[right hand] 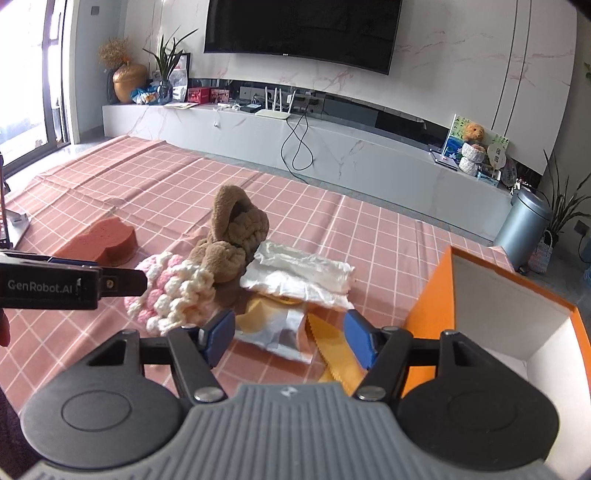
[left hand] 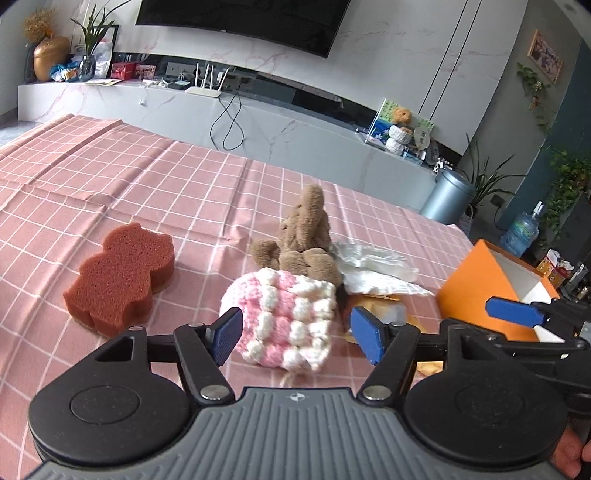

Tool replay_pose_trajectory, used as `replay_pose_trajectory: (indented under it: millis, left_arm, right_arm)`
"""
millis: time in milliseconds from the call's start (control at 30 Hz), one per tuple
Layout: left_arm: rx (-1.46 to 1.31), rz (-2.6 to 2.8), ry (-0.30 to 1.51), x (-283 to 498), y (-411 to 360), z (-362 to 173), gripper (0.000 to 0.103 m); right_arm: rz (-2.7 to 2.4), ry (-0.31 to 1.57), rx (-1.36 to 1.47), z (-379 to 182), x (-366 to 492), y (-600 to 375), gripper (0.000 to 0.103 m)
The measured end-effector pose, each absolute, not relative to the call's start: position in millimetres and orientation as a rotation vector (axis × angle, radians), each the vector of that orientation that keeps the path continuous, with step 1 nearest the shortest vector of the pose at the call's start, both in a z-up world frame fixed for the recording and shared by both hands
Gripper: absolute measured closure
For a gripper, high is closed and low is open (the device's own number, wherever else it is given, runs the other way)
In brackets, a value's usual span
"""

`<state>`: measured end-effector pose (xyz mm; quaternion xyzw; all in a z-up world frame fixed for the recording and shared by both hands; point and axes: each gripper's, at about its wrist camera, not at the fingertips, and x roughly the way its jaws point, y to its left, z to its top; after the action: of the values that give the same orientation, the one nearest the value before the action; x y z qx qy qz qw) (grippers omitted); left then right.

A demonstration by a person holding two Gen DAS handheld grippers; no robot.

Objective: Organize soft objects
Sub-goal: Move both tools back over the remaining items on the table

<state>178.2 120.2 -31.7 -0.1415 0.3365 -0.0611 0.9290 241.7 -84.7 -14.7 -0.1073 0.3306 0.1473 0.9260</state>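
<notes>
Barely started: orange box (right hand: 436, 295) looks empty.
I hold both jaws released over the crochet piece (left hand: 284, 317) and foil packet (right hand: 273, 328) (nothing grasped yet).

A dark television (right hand: 301, 29) hangs above a marble console (right hand: 332, 147) holding a white router (right hand: 273, 112); a grey bin (right hand: 522, 221) stands nearby.

Only clear text: "GenRobot.AI", white letters on the black side of the left gripper (right hand: 122, 282), seen from the right wrist camera. The TV (right hand: 303, 29) has a small mark on its bottom bezel, too small to read. The boxes on the shelf (right hand: 207, 95) have print, but it's blurred.
</notes>
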Motion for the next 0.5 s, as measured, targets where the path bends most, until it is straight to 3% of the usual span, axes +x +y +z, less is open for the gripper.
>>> replay_pose_trajectory:
  millis: [167, 333, 500]
  left_arm:
    - [-0.273, -0.123, 0.743, 207, 125, -43, 0.016]
    - [-0.265, -0.105, 0.809, 231, 127, -56, 0.016]
    - [-0.254, -0.095, 0.857, 246, 129, -65, 0.013]
  right_arm:
    - [0.331, 0.731, -0.237, -22, 280, -80, 0.036]
    - [0.392, 0.768, -0.289, -32, 318, -67, 0.018]
    - [0.443, 0.795, -0.327, -40, 356, -56, 0.009]
